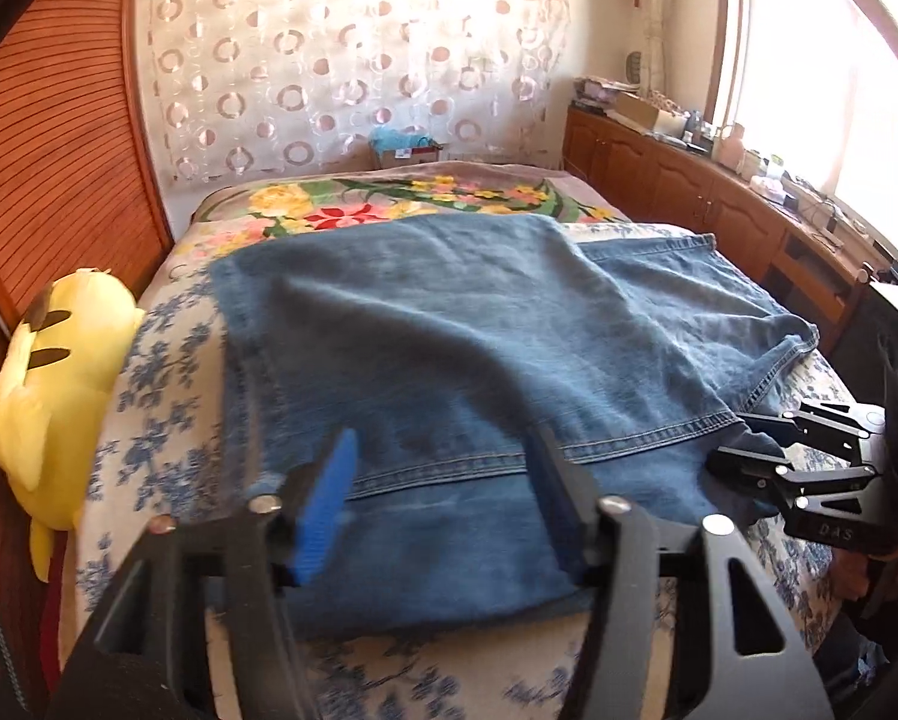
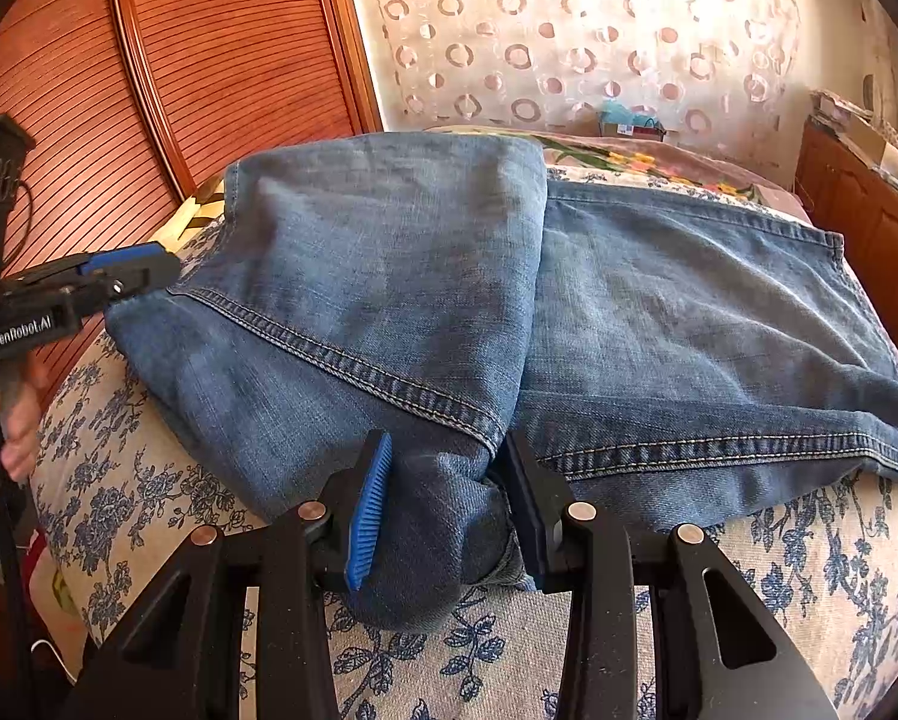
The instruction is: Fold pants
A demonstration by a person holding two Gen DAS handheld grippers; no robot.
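Blue jeans (image 1: 449, 360) lie on the bed, folded over on themselves, with a stitched hem running across the near part. They also show in the right wrist view (image 2: 449, 312). My left gripper (image 1: 443, 468) is open just above the near edge of the jeans, its jaws wide apart and nothing between them. My right gripper (image 2: 443, 480) has a bunched corner of the denim between its blue pads, with the jaws still fairly wide. In the left wrist view the right gripper (image 1: 743, 438) sits at the right edge of the jeans.
The bed (image 1: 167, 420) has a white cover with blue flowers and a bright floral blanket (image 1: 389, 204) at the far end. A yellow plush toy (image 1: 53, 372) lies at the left edge against a wooden slatted wall. A wooden cabinet (image 1: 719, 210) runs along the right.
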